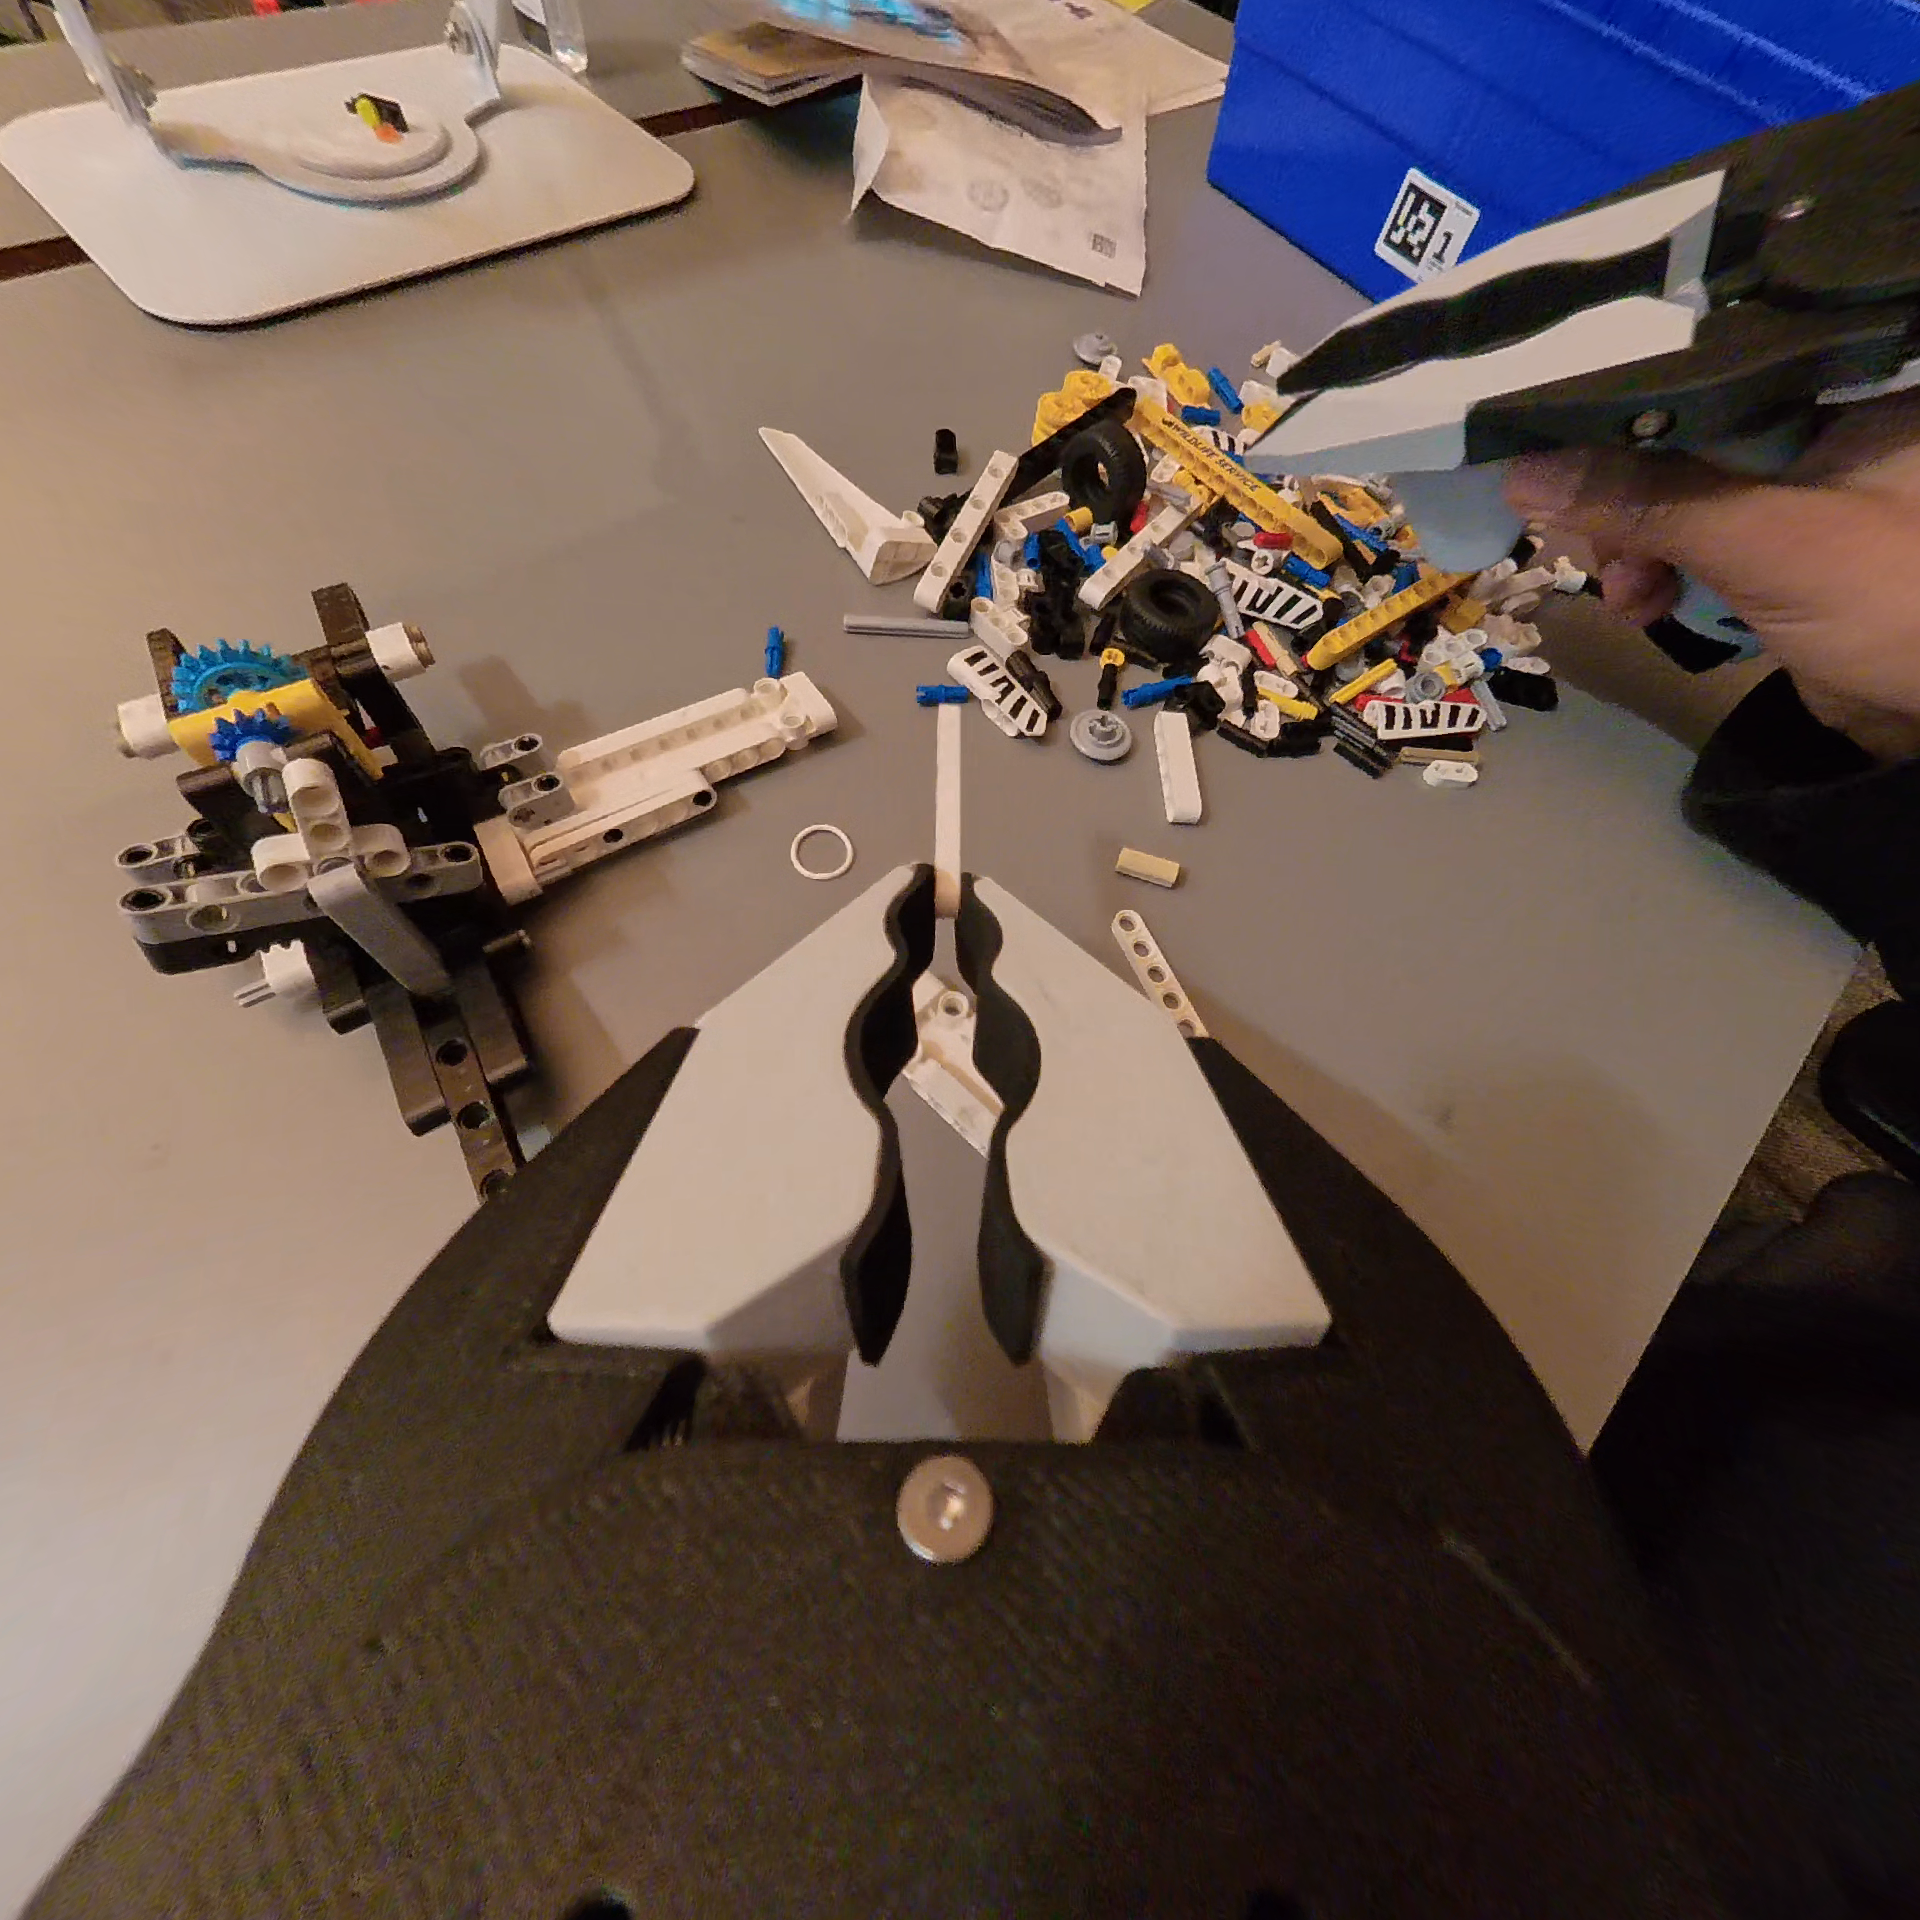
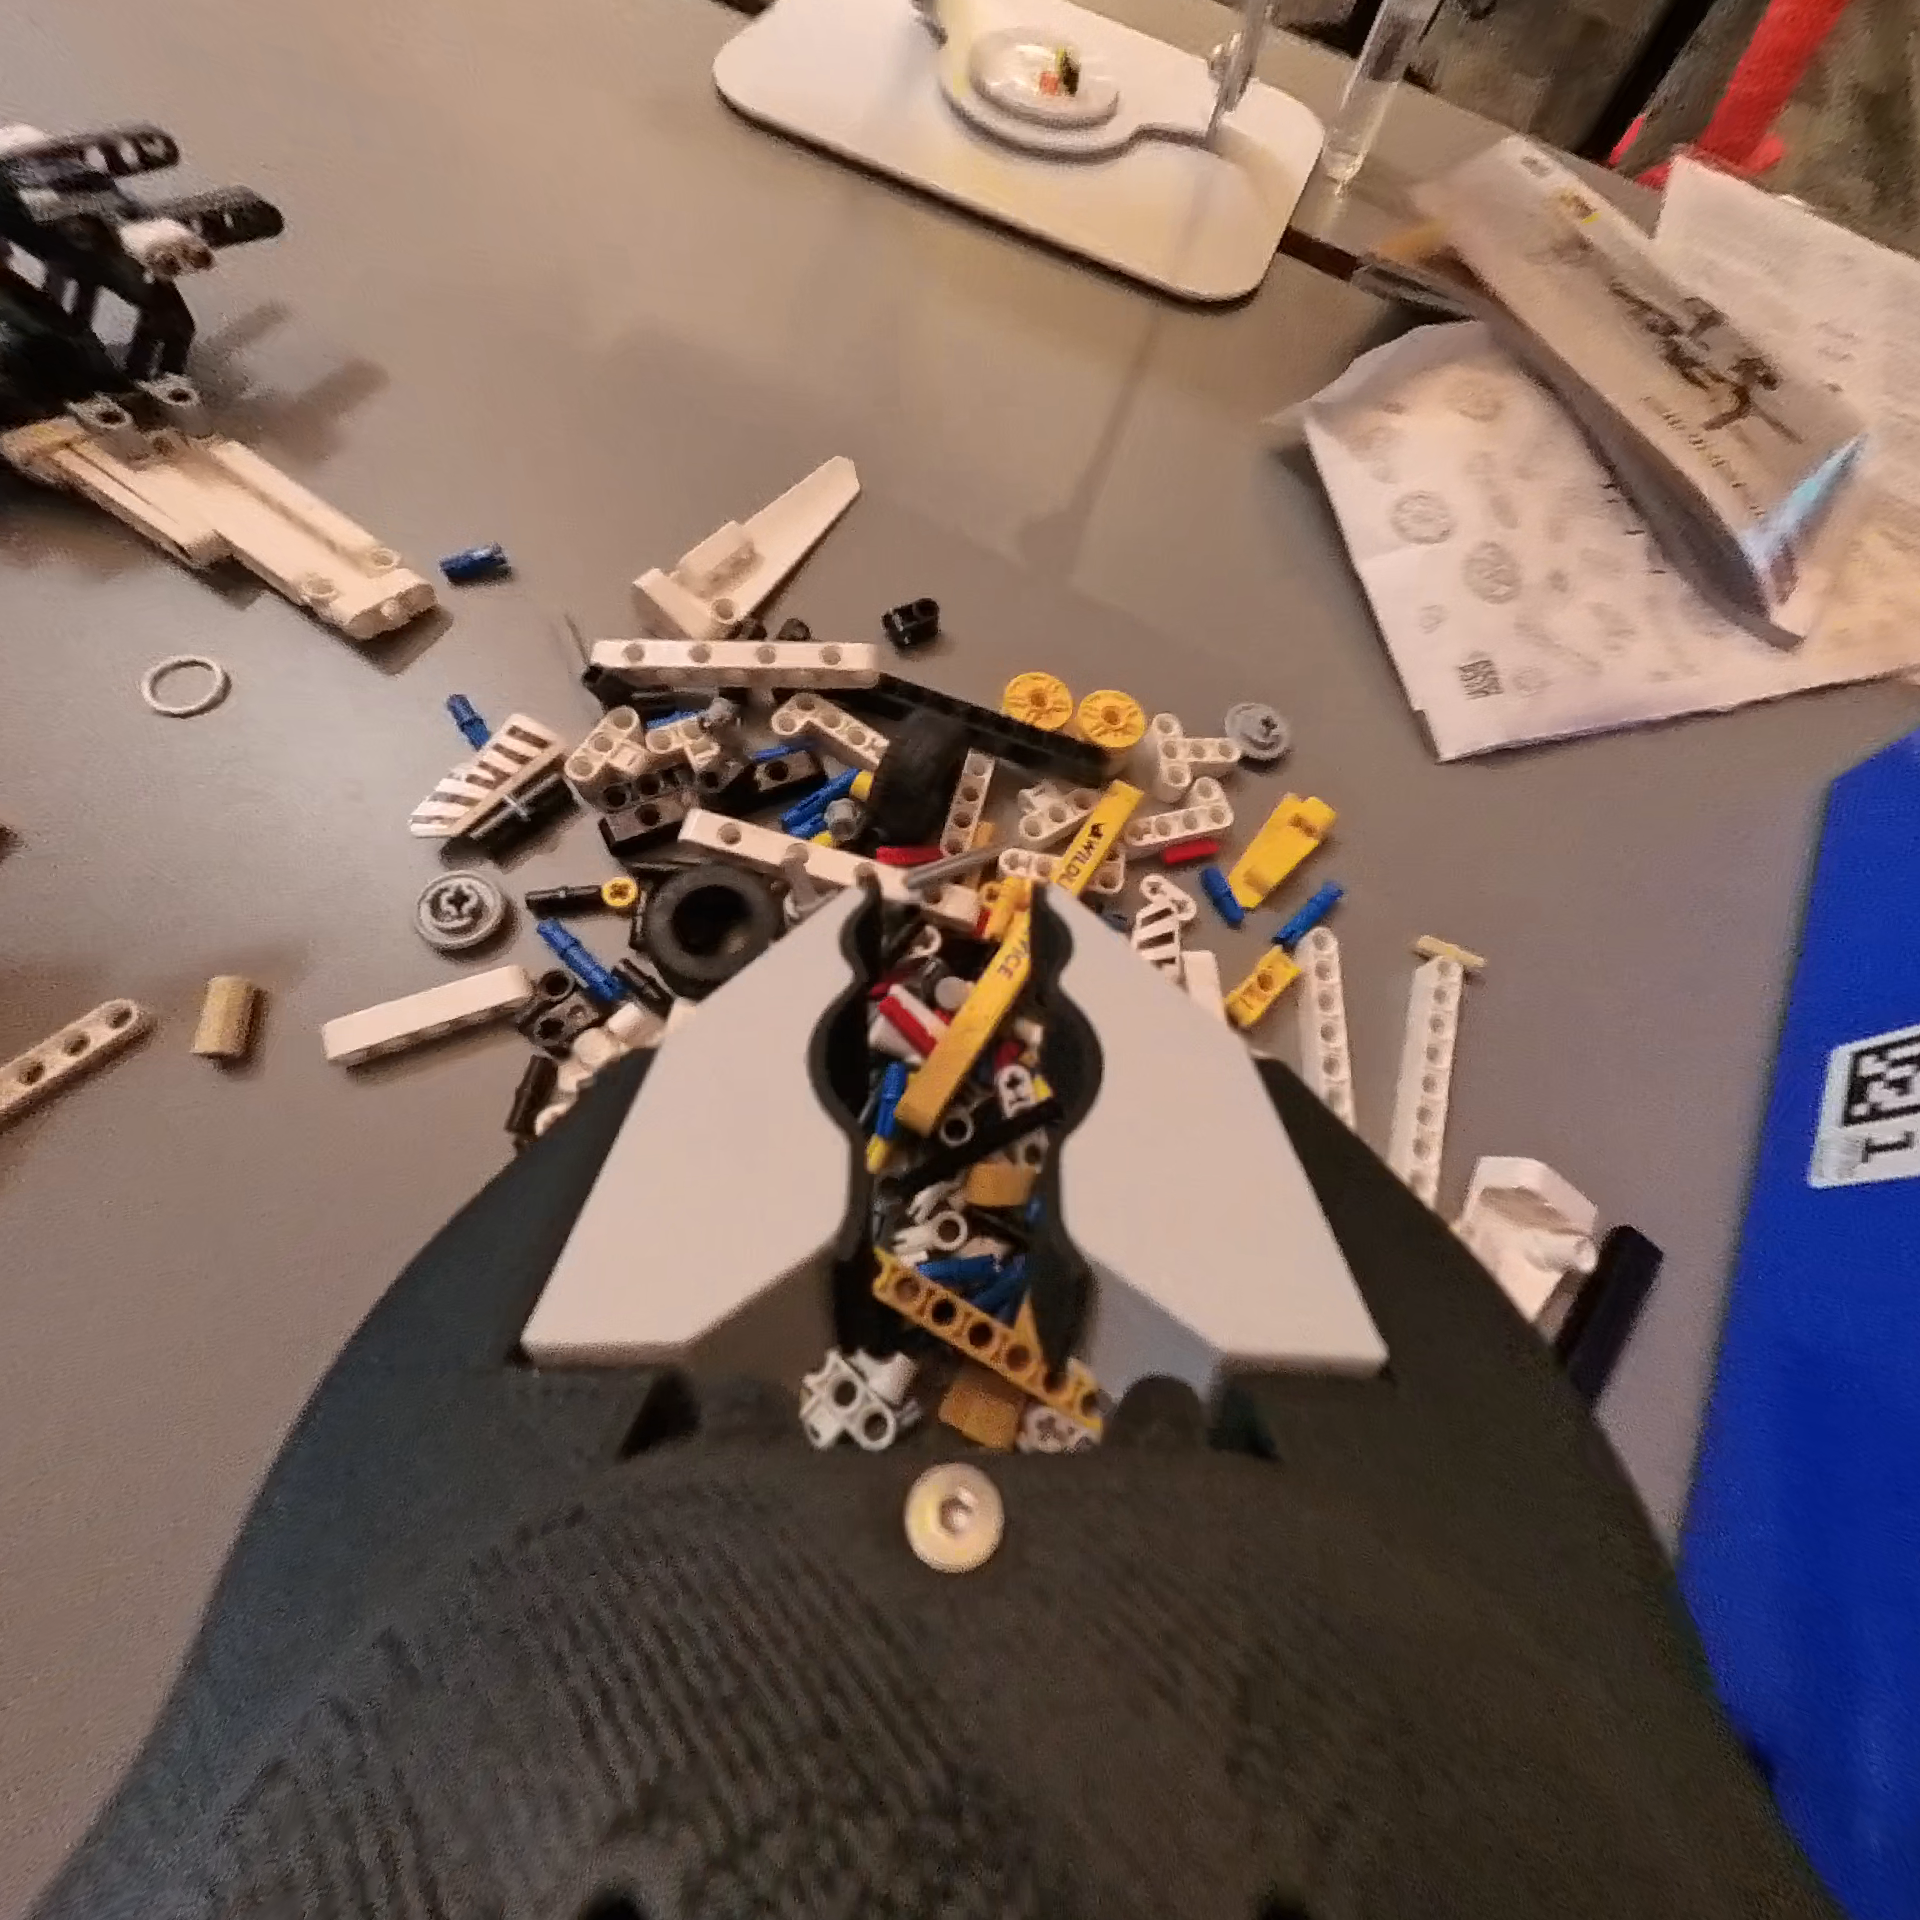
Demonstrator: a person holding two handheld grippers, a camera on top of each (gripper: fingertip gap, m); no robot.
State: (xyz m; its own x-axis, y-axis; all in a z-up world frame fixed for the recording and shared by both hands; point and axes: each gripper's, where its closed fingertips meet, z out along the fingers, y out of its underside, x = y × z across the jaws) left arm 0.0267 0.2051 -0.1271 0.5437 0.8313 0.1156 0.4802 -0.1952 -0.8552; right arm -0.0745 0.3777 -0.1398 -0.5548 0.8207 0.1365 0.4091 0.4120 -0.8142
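The left gripper (image 1: 948, 896) had its jaws pinched on one end of a thin white strip (image 1: 948, 790) that reached out toward the pile of building pieces (image 1: 1236, 582) on the bench (image 1: 520, 499); held by so little, the strip could likely swivel or slip free. The right gripper (image 2: 951, 904) hung tilted down over that pile with its jaws narrowly parted and nothing clamped, where a careless dip might scatter pieces or catch several at once.
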